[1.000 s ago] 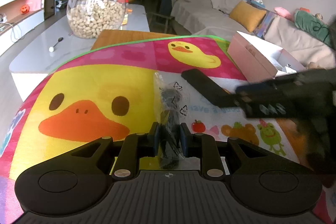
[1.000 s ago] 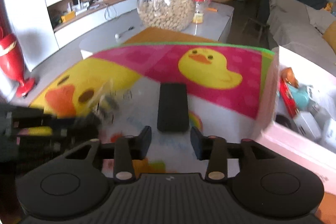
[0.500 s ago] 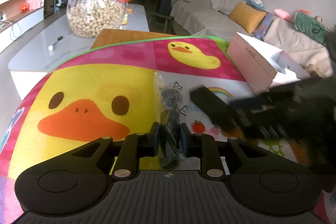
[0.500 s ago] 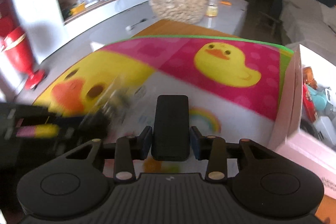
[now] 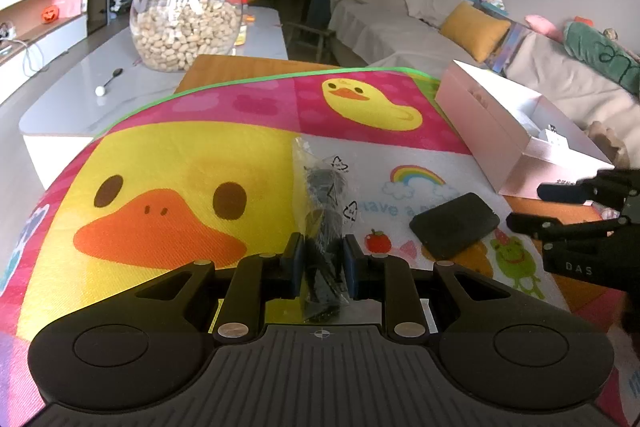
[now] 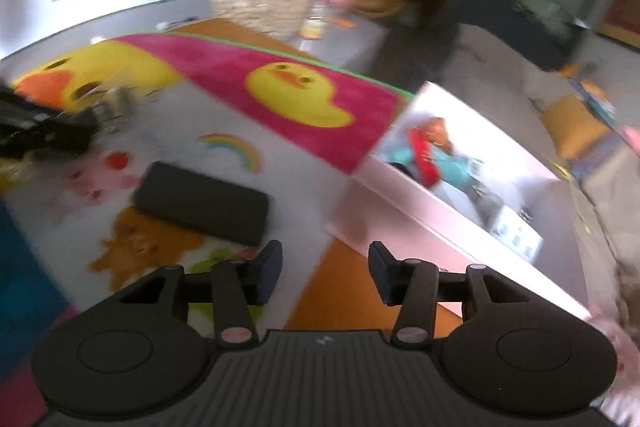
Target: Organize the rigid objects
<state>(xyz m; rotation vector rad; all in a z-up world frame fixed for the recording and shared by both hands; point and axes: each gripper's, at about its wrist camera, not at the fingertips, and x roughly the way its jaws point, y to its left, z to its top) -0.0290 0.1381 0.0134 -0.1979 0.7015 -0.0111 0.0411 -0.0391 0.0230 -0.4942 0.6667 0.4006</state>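
Two wrist fisheyes, close, angled down — both share duck mat (image 5: 168,163), pink box (image 6: 400,195)

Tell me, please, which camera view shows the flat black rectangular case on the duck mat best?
The left wrist view: the flat black rectangular case is sharp there, though foreshortened. The right wrist view shows it larger but motion-blurred.

A wooden table (image 5: 240,67) is covered by a duck-patterned mat (image 5: 168,163), on which a black slab (image 5: 454,225), a clear bag of dark parts (image 5: 328,203) and an open pink box (image 5: 500,131) are laid.

One plastic bag (image 5: 326,211), one black case (image 5: 456,225), one box (image 5: 508,131), one jar (image 5: 186,23).
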